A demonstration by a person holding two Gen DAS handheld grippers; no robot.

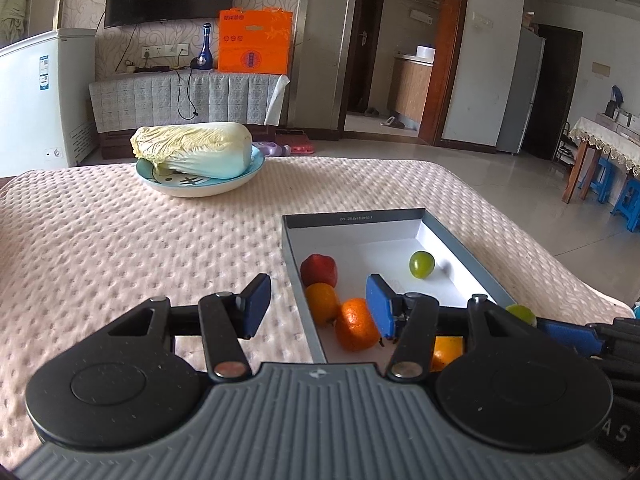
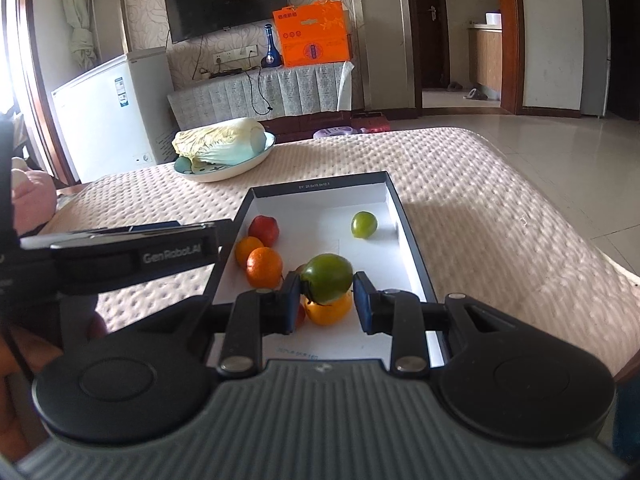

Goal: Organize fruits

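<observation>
right gripper (image 2: 327, 300) jaws flank green fruit (image 2: 326, 278).

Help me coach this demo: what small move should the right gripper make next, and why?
Probably open a little wider and back away. The right gripper has the green fruit between its pads, already over the box and seemingly resting on the orange fruit below.
</observation>
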